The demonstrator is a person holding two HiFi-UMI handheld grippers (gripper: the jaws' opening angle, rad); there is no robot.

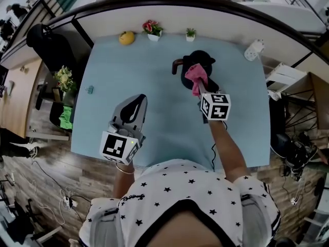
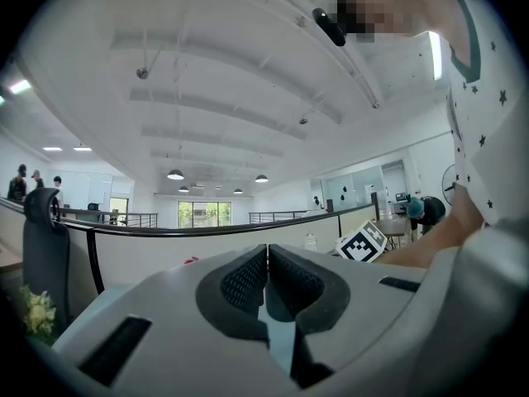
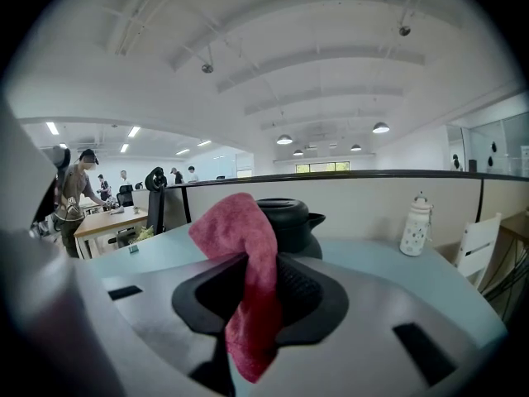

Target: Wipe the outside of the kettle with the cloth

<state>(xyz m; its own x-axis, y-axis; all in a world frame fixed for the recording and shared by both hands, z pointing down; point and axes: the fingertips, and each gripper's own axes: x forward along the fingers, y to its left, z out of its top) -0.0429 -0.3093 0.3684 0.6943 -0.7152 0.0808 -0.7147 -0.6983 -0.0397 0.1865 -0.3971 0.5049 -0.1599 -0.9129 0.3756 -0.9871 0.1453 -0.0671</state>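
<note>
Bright, even light comes from ceiling lamps (image 2: pixel 174 174) and far windows (image 2: pixel 201 214); shadows are soft, edges bend strongly, corners go black.

kettle (image 1: pixel 198 66) far on table (image 1: pixel 154 112) — cloth (image 1: pixel 197 77) just before it

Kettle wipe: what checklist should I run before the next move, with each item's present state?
1. Right gripper shut on cloth: ok.
2. Contact of cloth with kettle: cannot tell.
3. Kettle upright on table, lid on: ok.
4. Left gripper shut, empty, clear of kettle: ok.
5. Kettle steadied by anything: not ok; it stands free.
</note>
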